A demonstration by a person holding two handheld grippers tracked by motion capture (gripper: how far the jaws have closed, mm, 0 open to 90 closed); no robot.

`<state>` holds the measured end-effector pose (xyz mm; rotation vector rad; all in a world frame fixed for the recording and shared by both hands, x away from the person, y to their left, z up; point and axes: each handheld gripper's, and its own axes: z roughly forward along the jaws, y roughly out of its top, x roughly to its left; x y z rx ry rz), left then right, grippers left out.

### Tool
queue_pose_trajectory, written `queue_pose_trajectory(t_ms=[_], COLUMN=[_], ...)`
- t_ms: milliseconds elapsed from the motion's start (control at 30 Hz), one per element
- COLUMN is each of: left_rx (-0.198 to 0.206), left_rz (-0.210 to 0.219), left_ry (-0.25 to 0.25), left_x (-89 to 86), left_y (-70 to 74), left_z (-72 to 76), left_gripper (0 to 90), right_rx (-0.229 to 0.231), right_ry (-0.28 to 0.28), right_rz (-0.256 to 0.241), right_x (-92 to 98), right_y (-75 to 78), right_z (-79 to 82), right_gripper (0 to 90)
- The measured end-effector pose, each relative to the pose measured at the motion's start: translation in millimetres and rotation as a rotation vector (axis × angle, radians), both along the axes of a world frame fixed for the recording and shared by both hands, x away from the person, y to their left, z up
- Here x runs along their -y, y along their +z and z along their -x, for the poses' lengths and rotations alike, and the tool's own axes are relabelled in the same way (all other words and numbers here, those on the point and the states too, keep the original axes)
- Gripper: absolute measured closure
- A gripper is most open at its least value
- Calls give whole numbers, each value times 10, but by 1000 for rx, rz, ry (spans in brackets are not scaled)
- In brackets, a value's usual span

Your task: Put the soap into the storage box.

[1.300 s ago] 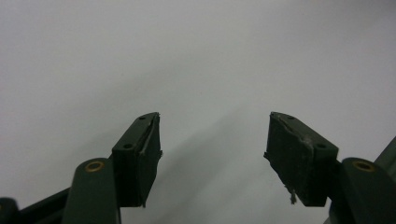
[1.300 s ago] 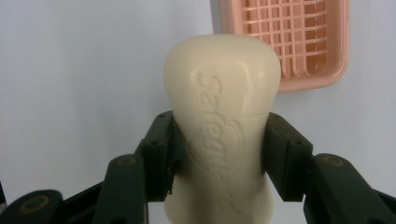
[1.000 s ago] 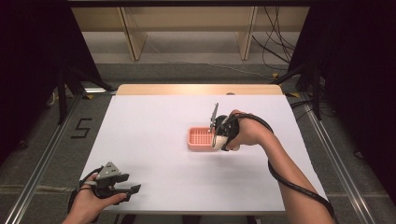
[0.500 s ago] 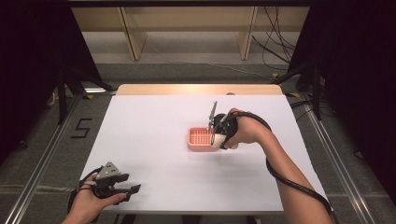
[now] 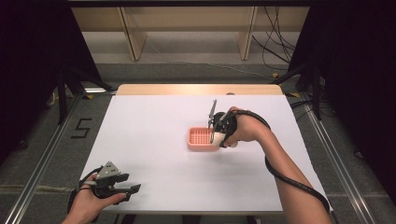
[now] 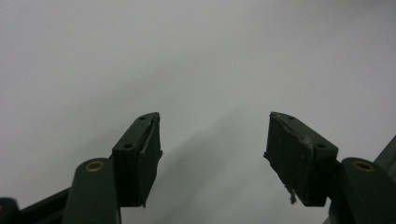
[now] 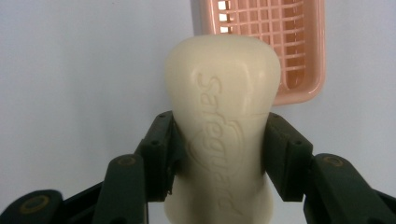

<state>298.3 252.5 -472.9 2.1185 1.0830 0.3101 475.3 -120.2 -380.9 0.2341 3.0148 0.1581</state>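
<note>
On the white table (image 5: 154,140), a pink slatted soap dish (image 5: 201,138) sits right of centre, and the right gripper (image 7: 219,154) hangs just beside its near edge, jaws clamped on a cream soap bar (image 7: 223,135). The step looks like placing: next, carry the bar over the dish, lower, release. The left gripper (image 6: 214,140) idles near the front-left corner, jaws wide, holding nothing.

In the right gripper view, the bar of soap (image 7: 224,135) hid the near end of the pink basket (image 7: 299,51), and the basket's far end was cut by the top edge. The soap's lower end ran out at the bottom edge. In the high view, the hand (image 5: 243,130) covered most of the soap beside the right gripper (image 5: 215,138).
</note>
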Motion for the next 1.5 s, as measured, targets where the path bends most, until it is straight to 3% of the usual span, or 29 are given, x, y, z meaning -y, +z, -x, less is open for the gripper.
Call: queue_pose_trajectory(t_ms=[33,67,100,167,267,333,400,467,500,567,633,700,767,933,1100,1167,1233,1300,1333,1367,1400,1467,1500], left_rx=[-2,-6,-4,-4,1,-3,0,-3,-4,-2,2,0,2,1,2,3,5,5,4,4,4,4,5], left_rz=[2,-8,-9,11,-1,4,1,4,7,3,-1,2,1,0,-1,-1,0,-1,-1,-1,-1,0,1], left_ry=[2,-18,-20,5,-2,4,1,2,5,9,5,5,2,5,5,4,1,2,2,2,1,2,2], left_x=[2,-11,-11,7,-1,1,-1,1,2,-1,-5,-2,-3,-4,-5,-5,-7,-7,-7,-8,-8,-8,-7], left_y=[-1,8,7,-9,0,1,2,1,-1,-1,0,1,2,1,1,2,5,4,4,4,4,4,3], left_z=[1,2,-1,1,-1,3,1,1,2,-1,-5,-1,-3,-3,-5,-4,-4,-4,-4,-4,-4,-5,-5], left_gripper=[348,348,348,348,348,348,348,348,348,348,348,348,348,348,348,349,348,349,349,349,348,349,349], right_rx=[-4,-11,-10,-7,5,-12,0,-5,15,-4,8,-7,12,0,16,-2,14,11,25,22,14,9,11], right_ry=[-17,8,-1,-11,27,-18,36,5,43,-15,33,2,49,-14,31,-17,15,11,73,71,10,38,13], right_rz=[10,1,0,2,-13,3,-13,1,-15,3,-18,-2,-18,-2,-19,-9,-20,-13,-35,-35,-21,-24,-16], right_x=[-3,-1,-3,-16,-28,-35,-33,-49,-43,-54,-58,-63,-65,-82,-92,-112,-120,-129,-131,-130,-136,-139,-142], right_y=[5,-3,-3,2,-9,-2,-25,-13,-25,-8,-21,-13,-22,-5,-22,-15,-22,-23,-38,-39,-29,-46,-50], right_z=[9,-12,-9,-5,-33,-14,-57,-39,-69,-40,-77,-66,-101,-76,-125,-94,-115,-119,-161,-164,-130,-156,-142], right_gripper=[504,504,505,505,505,504,504,504,505,504,505,505,504,505,505,505,505,505,504,505,505,504,504])
